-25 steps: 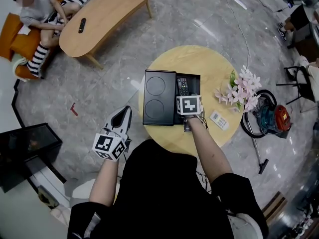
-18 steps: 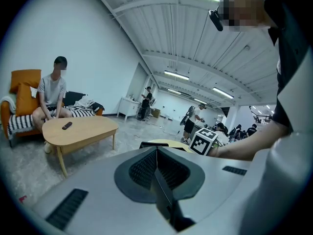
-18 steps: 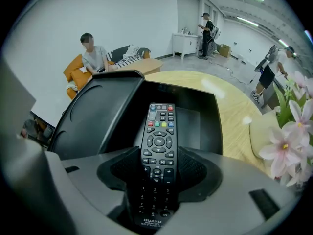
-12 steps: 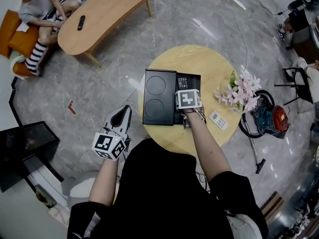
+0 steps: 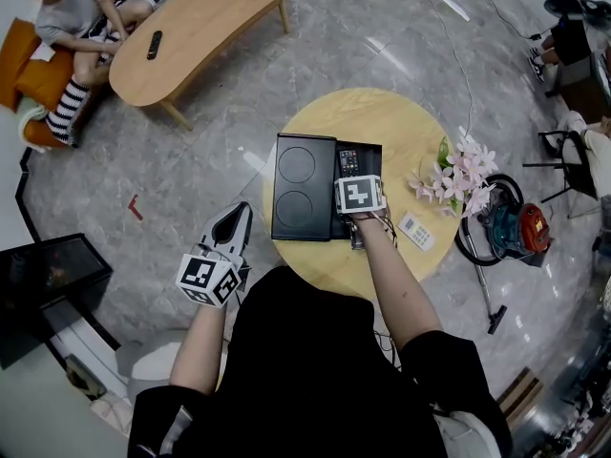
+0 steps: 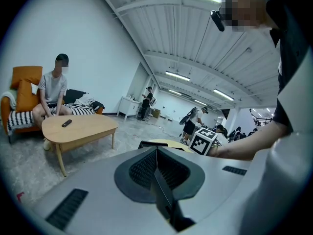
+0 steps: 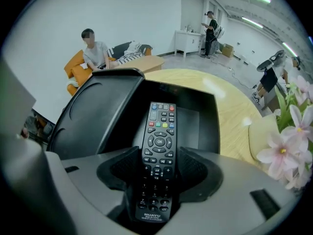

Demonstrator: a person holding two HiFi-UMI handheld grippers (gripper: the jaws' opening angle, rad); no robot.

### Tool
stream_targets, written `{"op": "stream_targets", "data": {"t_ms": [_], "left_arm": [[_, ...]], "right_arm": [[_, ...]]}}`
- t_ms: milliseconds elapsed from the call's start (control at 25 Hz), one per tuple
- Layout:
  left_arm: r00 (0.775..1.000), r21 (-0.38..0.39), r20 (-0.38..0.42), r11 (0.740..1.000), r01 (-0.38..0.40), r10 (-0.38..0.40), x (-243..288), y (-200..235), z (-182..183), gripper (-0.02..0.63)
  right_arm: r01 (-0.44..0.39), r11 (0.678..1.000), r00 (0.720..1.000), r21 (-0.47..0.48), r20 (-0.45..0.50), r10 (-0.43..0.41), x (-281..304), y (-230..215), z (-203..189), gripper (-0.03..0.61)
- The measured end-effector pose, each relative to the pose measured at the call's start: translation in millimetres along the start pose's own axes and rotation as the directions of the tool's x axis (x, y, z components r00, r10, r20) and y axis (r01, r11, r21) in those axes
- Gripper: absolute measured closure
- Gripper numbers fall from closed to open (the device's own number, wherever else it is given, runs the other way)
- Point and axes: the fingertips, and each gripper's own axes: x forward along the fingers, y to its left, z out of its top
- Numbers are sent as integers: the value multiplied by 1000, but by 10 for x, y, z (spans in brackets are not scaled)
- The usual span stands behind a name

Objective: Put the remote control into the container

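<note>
Clamping remote control, head view hides grip

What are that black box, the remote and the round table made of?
Box: probably plastic; smooth, slightly glossy black, with moulded rings on the lid.
Remote: matte black plastic, with rubbery-looking coloured buttons.
Table: pale wood or veneer; warm yellow tone, soft sheen.

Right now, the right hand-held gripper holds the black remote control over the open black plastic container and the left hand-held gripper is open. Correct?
No: the left hand-held gripper is shut, as the left gripper view shows. The right hand-held gripper does hold the black remote control over the open black container.
</note>
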Motion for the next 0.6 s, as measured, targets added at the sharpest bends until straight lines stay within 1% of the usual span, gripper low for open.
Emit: {"op": "stream_targets", "data": {"t_ms": [120, 200, 280, 360, 440, 480, 520, 600], "left_arm": [[1000, 5, 0, 1000, 5, -5, 21, -29, 1, 606], [1000, 11, 2, 1000, 10, -10, 39, -67, 12, 606], [1000, 17, 5, 1000, 12, -12, 55, -114, 27, 606], [1000, 26, 8, 1000, 14, -14, 76, -167, 46, 606], [1000, 41, 12, 999, 15, -16, 106, -230, 75, 606], [1000, 49, 15, 999, 16, -17, 122, -265, 93, 606], [1000, 57, 18, 998, 16, -17, 136, -304, 113, 606], [999, 69, 26, 997, 16, -18, 166, -393, 151, 606]], "right_arm": [[-37, 999, 999, 35, 31, 36, -58, 4, -6, 327], [-48, 998, 997, 31, 54, 47, -132, -2, 10, 327], [-57, 998, 993, 19, 101, 55, -249, -10, 61, 327], [-89, 996, 981, 16, 173, 85, -410, -4, 148, 327], [-146, 989, 955, 10, 263, 138, -609, 18, 246, 327], [-181, 984, 934, 0, 312, 172, -727, 33, 294, 327], [-215, 976, 910, -13, 361, 206, -856, 47, 339, 327], [-274, 960, 851, -47, 453, 265, -1126, 53, 408, 328]]}}
